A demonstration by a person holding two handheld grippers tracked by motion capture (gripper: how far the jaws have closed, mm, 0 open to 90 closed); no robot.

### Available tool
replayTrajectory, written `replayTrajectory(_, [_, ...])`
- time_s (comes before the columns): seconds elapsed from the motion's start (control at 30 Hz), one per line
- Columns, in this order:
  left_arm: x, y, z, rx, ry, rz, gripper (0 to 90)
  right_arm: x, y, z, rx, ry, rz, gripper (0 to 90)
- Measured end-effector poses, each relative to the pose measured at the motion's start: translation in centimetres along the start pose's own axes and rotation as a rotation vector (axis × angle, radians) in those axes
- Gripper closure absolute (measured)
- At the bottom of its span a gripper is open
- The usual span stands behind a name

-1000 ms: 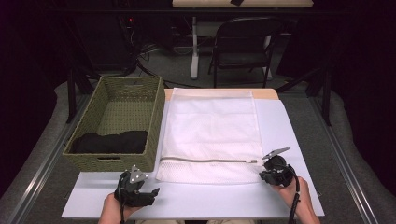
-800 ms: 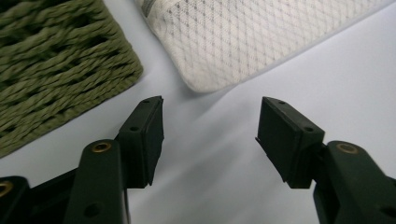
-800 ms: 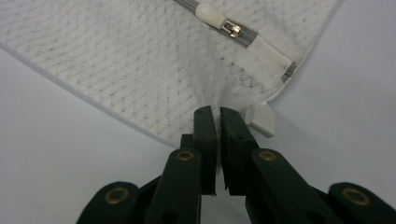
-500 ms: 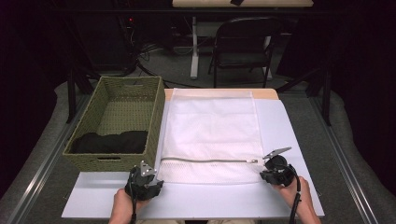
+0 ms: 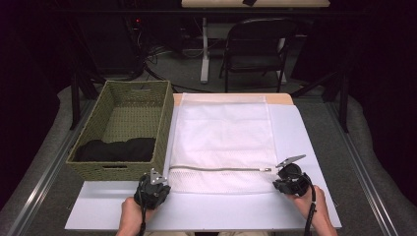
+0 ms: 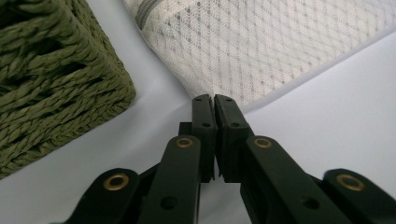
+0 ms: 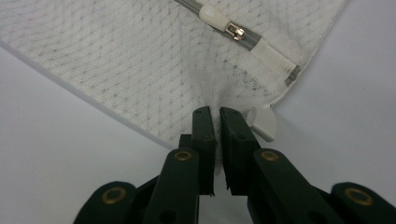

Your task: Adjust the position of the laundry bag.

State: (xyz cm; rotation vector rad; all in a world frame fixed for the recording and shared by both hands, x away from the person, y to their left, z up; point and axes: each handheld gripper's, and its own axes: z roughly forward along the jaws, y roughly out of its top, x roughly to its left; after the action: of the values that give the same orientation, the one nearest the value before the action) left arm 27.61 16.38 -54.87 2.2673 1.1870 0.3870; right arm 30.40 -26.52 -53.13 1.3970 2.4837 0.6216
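A: What has just changed? The left gripper sits at the lower left of the high view, against the near left corner of the white mesh laundry bag. A second ago it lay lower and further left, off the fabric, with its jaws spread; they have just been closing.

B: And the left gripper view bears that out. The 2 black jaws stand pressed together at the centre of the frame, their tips at the bag's corner edge. Whether mesh is actually caught between them cannot be told there; the fabric only meets the tips.

A: The right gripper has not moved. In its own view the jaws are closed on a puckered fold of mesh, just below the zipper.

B: So both near corners now look taken, which probably means the bag is ready to be lifted or held taut.

A: The high view adds the layout: the bag lies flat mid-table, its zipper running across near the front edge, the woven basket just beside it at left with dark cloth inside.

B: The gripper views give the closed zip pull and the mesh weave instead.
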Motion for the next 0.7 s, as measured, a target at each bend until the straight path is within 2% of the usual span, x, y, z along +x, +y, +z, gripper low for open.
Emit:
replayTrajectory(0.07, [0.2,0.0,-0.1,0.009,-0.032,0.003,89.3,0.1,0.0,0.0,-0.004,0.004,0.003,84.6])
replayTrajectory(0.13, [0.3,-0.2,-0.4,0.019,-0.045,0.021,89.5,0.1,0.0,0.0,0.0,0.003,0.002,84.6])
replayTrajectory(0.27, [0.8,-0.3,-0.7,0.015,-0.062,0.016,89.6,0.1,0.0,-0.1,0.001,0.005,-0.002,84.6])
replayTrajectory(0.4, [1.0,-0.4,-1.2,0.013,-0.065,0.03,89.6,0.2,0.0,-0.1,-0.001,0.013,-0.009,84.6])
replayTrajectory(0.53, [1.0,-0.8,-2.1,0.026,-0.08,0.021,89.6,0.6,0.0,-0.3,0.009,0.035,-0.009,84.6])
replayTrajectory(0.63, [1.0,-1.3,-2.5,0.041,-0.073,0.05,89.5,1.0,0.1,-0.3,0.023,0.039,-0.027,84.5])
replayTrajectory(0.7, [1.3,-1.7,-2.6,0.055,-0.086,0.037,89.4,1.5,0.0,-0.4,0.036,0.055,-0.015,84.4])
